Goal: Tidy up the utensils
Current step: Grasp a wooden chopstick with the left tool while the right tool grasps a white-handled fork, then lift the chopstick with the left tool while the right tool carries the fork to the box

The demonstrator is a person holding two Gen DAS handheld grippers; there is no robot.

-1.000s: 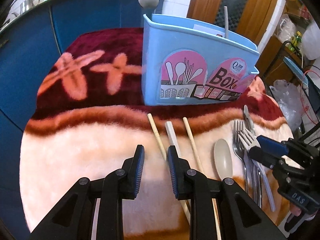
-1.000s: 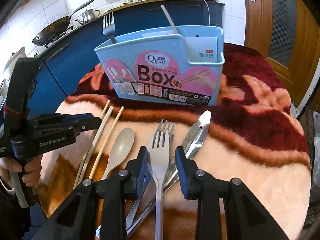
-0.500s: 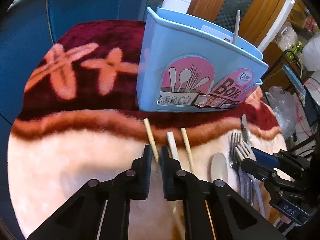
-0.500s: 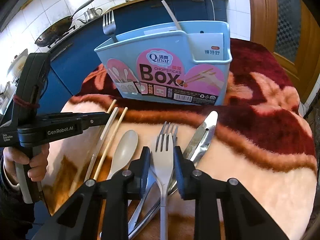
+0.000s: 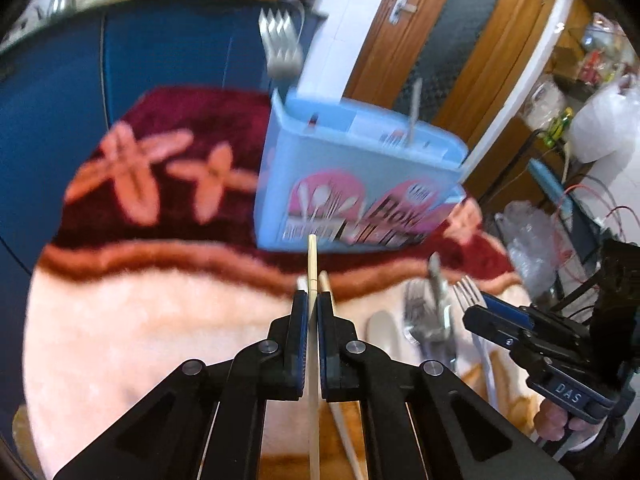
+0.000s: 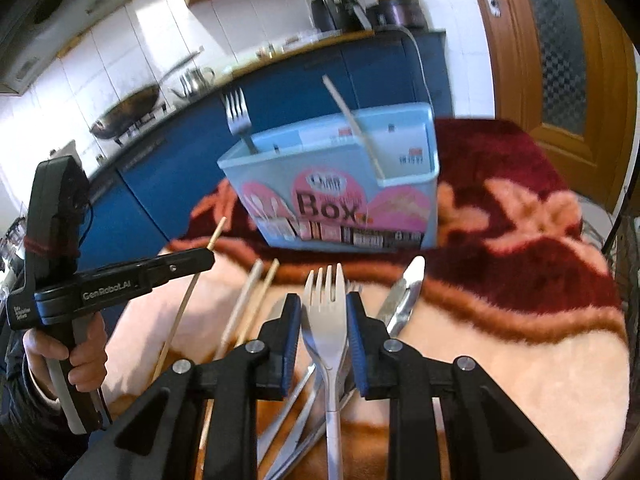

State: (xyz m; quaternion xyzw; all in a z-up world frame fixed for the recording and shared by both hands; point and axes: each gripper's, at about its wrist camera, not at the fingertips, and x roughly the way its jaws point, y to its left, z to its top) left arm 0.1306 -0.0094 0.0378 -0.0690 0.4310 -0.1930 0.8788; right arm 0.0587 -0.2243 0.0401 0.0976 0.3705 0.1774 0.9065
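My left gripper is shut on a pale wooden chopstick, which hangs tilted off the blanket; its tip sticks out past the fingertips. From the right wrist view the left gripper is at the left with that chopstick through it. My right gripper is shut on a silver fork, tines forward, raised above the other cutlery. The light blue utensil box stands behind on the blanket with a fork and a thin stick in it.
Two chopsticks, a beige spoon, more forks and a metal utensil lie on the plush red and cream blanket. Blue cabinets stand behind, a wooden door at the right. A hand holds the left gripper.
The left jaws came together on a chopstick and lifted it off the blanket. The right jaws closed on the fork and raised it. Both views rose and tilted.
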